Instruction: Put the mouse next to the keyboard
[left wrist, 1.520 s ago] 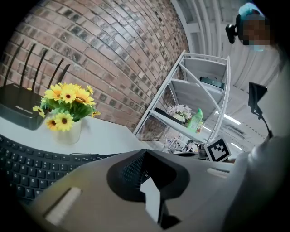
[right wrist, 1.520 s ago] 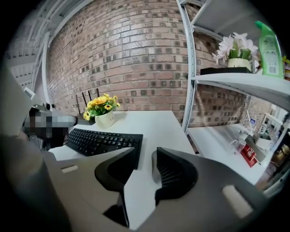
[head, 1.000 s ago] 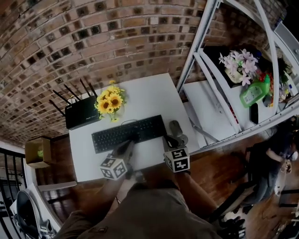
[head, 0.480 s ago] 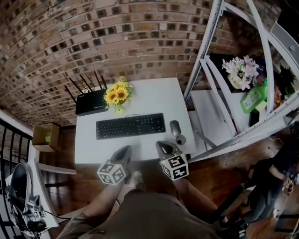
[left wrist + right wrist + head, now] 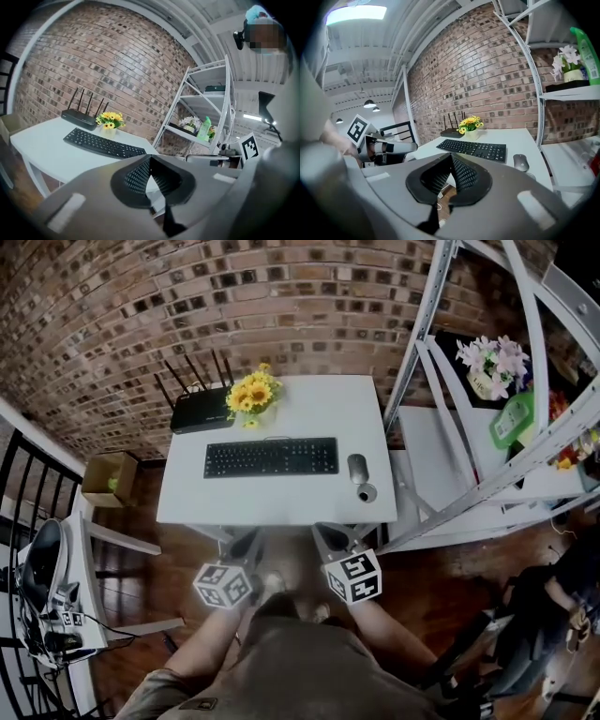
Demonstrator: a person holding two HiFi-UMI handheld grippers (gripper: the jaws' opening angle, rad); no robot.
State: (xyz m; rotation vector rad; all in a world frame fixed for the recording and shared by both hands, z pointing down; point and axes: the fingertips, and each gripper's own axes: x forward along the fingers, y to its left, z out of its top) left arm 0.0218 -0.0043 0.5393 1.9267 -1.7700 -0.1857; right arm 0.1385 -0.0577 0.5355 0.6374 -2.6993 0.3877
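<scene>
Both hand-held grippers had drawn back from the table since the earlier frame. They had been over its near part, the right one close to the mouse, and now they hung off the near edge, over the floor. Neither the mouse nor the keyboard had shifted.

We saw the left hand-held gripper with its jaws pressed together and nothing between them. The right hand-held gripper was the same, jaws together and empty. Each gripper's own view showed the ribbed pads meeting, with only the table and floor beyond.

The mouse lay on the table just beside the right end of the keyboard, apart from it by a narrow gap and roughly level with it. We judged the placing step done and the step in hand to be the retreat. The next move called for little: keep both grippers clear of the table's edge. Only if a tighter fit were wanted would the right one need to go back, open over the mouse and nudge it in.

By our count:
- One mouse, one keyboard, one table and two hand-held grippers.
- One router and one bunch of yellow flowers, both behind the keyboard.
- One small round disc just near the mouse; we could not tell what it was.
- One rack, to the right of the table.
</scene>
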